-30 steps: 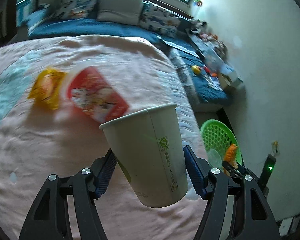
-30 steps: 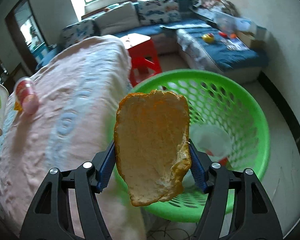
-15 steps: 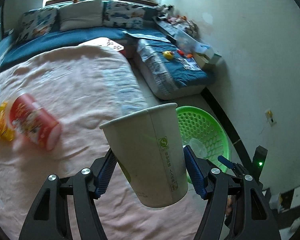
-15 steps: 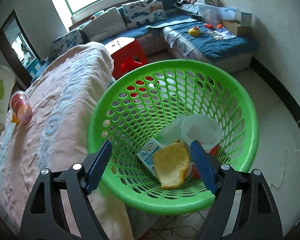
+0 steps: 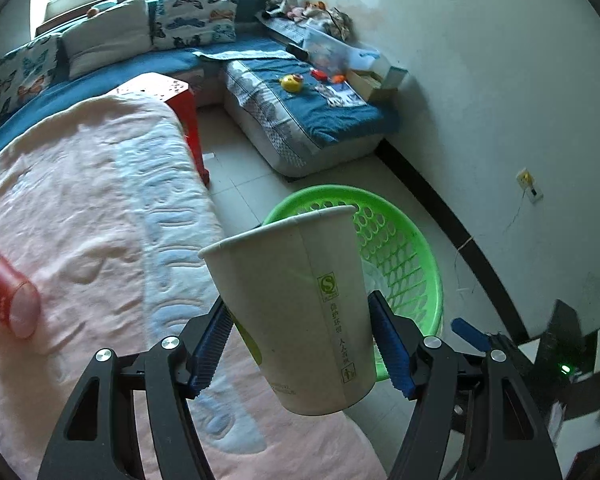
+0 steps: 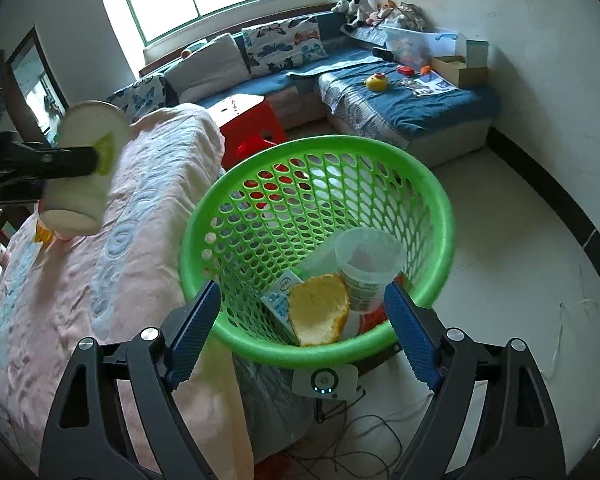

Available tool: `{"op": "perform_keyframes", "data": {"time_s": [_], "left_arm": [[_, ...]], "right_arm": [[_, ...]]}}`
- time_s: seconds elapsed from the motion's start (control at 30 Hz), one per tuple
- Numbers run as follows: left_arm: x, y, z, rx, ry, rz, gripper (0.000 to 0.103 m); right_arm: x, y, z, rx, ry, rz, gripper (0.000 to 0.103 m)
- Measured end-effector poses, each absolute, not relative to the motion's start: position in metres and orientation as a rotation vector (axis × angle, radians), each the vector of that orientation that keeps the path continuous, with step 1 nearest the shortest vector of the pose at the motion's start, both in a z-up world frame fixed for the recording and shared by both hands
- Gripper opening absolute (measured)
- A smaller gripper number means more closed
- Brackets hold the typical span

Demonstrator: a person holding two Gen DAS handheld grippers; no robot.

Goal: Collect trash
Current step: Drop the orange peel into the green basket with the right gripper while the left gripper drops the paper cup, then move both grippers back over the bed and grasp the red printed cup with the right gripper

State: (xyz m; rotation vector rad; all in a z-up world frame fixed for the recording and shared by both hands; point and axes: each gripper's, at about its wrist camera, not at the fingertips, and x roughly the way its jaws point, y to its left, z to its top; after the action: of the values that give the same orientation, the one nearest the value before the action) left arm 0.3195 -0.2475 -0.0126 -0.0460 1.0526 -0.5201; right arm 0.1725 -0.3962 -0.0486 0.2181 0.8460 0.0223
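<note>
My left gripper [image 5: 302, 342] is shut on a white paper cup [image 5: 296, 304] and holds it in the air above the pink bed edge, near the green basket [image 5: 412, 240]. The cup also shows in the right wrist view [image 6: 86, 172], at the left. My right gripper [image 6: 300, 338] is open and empty, just above the near rim of the green basket [image 6: 432, 184]. In the basket lie an orange peel [image 6: 320, 308], a clear plastic cup [image 6: 366, 264] and a small carton [image 6: 278, 304]. A red snack tube [image 5: 6, 292] lies on the bed.
The pink bed [image 5: 80, 216] fills the left. A red stool [image 6: 252, 124] stands behind the basket. A blue sofa [image 6: 400, 108] with toys lines the far wall. A white device [image 6: 325, 380] and cables lie on the floor below the basket.
My right gripper opened and the orange peel dropped into the basket. My left gripper carried the paper cup rightward from over the bed toward the basket.
</note>
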Motion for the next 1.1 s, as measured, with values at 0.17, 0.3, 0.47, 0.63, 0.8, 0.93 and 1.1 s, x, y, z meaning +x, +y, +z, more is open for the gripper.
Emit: {"op": "perform_keyframes", "data": {"time_s": [0.17,0.3,0.47,0.63,0.8,0.93,1.1], "left_arm": [[0.328,-0.271,-0.028,-0.017,1.079,-0.527,0.066],[0.333,-0.288,-0.036,0.014,1.089,-0.551,0.066],[0.337,-0.307,-0.043,0.037,1.092,-0.580,0.068],[0.337,-0.313,-0.047,0.020,1.095,-0.609,0.077],[0.331,-0.305,-0.043,0.007,1.081,-0.626,0.078],[0.322,-0.286,-0.036,0.000,1.067,-0.620,0.078],[0.312,-0.257,-0.018,0.014,1.012,-0.581,0.078]], "right_arm": [[0.162,-0.398,-0.046,0.233,0.833,0.020,0.084],[0.159,-0.400,-0.048,0.240,0.835,0.019,0.084],[0.155,-0.401,-0.051,0.248,0.842,0.011,0.084],[0.149,-0.404,-0.049,0.253,0.840,0.004,0.084],[0.148,-0.401,-0.047,0.251,0.834,0.007,0.084],[0.147,-0.393,-0.040,0.236,0.827,0.027,0.084],[0.153,-0.377,-0.033,0.208,0.820,0.065,0.084]]}}
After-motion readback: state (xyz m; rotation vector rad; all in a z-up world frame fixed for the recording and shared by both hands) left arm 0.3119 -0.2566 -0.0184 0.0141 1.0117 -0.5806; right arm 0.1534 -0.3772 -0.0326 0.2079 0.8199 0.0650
